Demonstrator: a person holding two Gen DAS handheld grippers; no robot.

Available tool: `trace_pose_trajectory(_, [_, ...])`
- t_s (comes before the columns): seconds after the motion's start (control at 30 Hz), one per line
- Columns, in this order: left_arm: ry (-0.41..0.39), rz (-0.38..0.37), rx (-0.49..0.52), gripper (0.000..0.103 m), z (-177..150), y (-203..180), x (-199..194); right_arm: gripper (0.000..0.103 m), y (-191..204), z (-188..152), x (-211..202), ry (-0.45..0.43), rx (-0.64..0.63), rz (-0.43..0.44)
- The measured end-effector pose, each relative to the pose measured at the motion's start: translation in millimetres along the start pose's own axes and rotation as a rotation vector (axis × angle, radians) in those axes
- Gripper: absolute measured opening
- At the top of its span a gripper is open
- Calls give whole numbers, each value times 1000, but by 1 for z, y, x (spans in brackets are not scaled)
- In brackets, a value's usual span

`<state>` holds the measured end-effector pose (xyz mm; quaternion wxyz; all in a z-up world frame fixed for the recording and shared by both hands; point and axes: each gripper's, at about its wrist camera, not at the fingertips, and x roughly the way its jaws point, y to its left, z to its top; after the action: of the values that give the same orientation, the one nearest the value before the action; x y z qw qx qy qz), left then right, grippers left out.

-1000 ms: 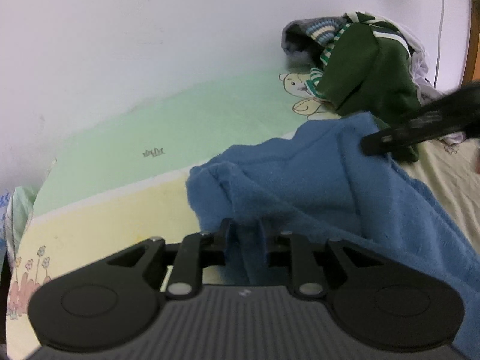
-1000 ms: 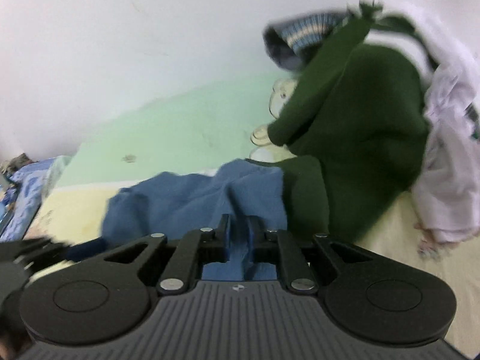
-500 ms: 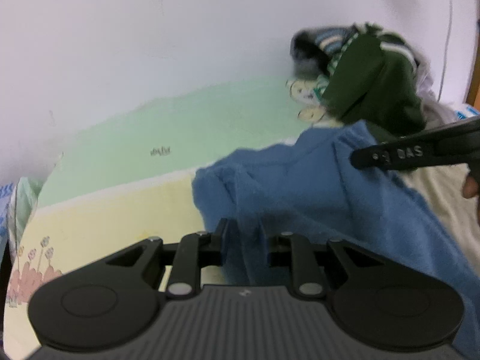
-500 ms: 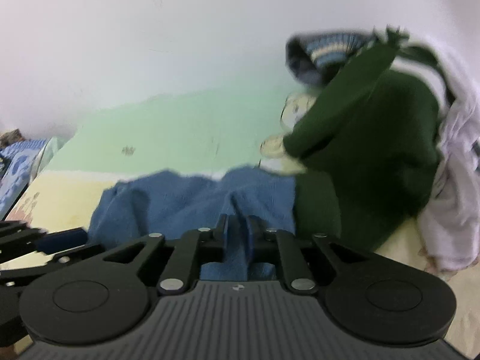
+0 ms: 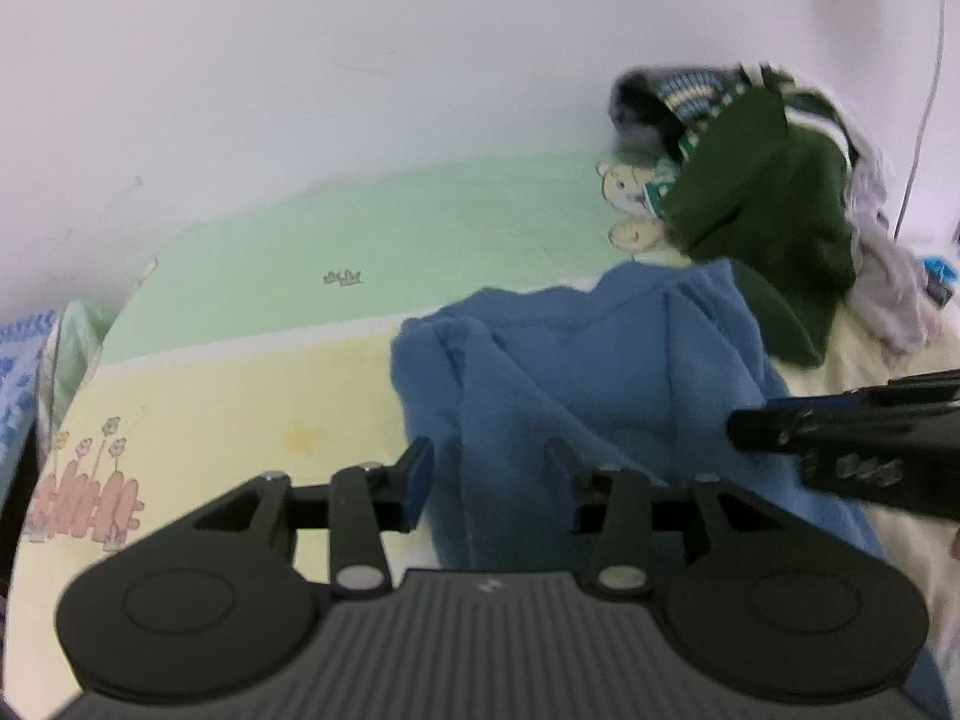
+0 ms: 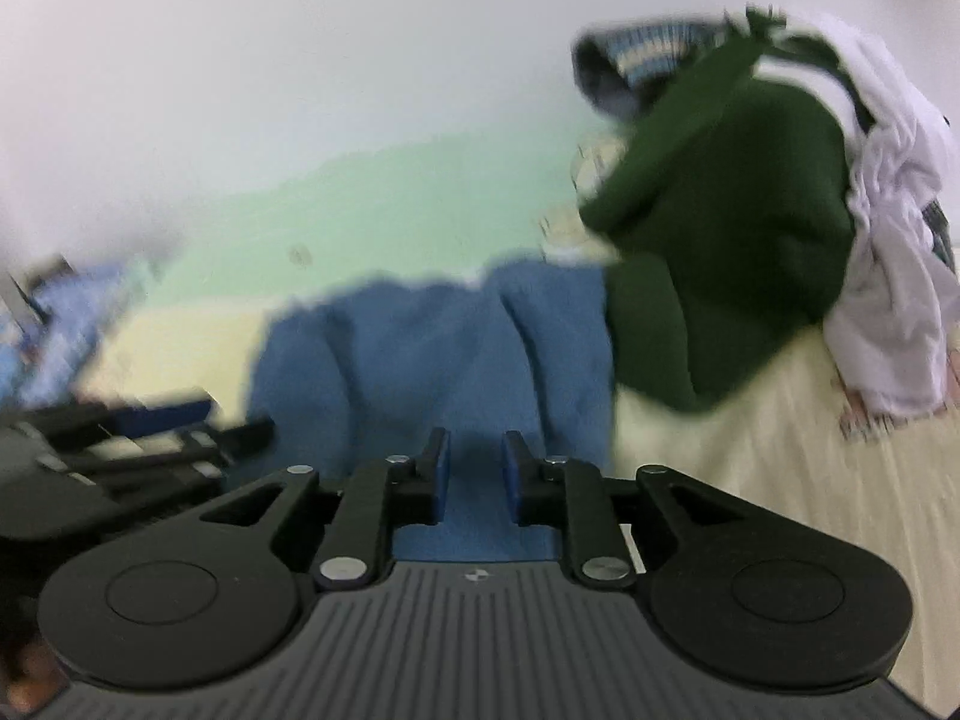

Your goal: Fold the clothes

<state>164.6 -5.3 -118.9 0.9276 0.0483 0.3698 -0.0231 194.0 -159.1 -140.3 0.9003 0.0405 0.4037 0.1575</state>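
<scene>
A blue fleece garment (image 5: 576, 360) lies bunched on the bed; it also shows in the right wrist view (image 6: 420, 354). My left gripper (image 5: 489, 480) is open, its jaws wide apart over the garment's near fold, holding nothing. My right gripper (image 6: 474, 468) is open by a narrower gap, with blue cloth below and between the fingers but not pinched. The right gripper shows as a dark bar at the right edge of the left wrist view (image 5: 852, 438). The left gripper shows blurred at the left of the right wrist view (image 6: 120, 438).
A pile of clothes stands at the back right against the wall: a dark green sweater (image 5: 762, 204), a striped knit (image 5: 678, 90) and a white garment (image 6: 894, 276). The bed sheet (image 5: 270, 252) is green and yellow with cartoon prints. A blue patterned pillow (image 5: 18, 372) lies far left.
Both grippers have opened and let go of the blue garment, which has dropped onto the bed. The right gripper has moved lower and nearer in the left view.
</scene>
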Motion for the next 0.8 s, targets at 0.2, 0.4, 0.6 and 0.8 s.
trace_pose_trajectory(0.2, [17,51,-10,53,-4,-10,-21,21,-1,-4,-27,-40,46,23])
trace_pose_trajectory(0.4, [41,80,-52,64,-23,-22,-51,28,7,-46,-71,-49,22,26])
trace_pose_trajectory(0.6, [89,108,-58,78,-58,-40,-81,28,4,-88,-101,-36,13,54])
trace_pose_trajectory(0.8, [84,158,-51,84,-107,-52,-124,33,11,-124,-115,8,-60,98])
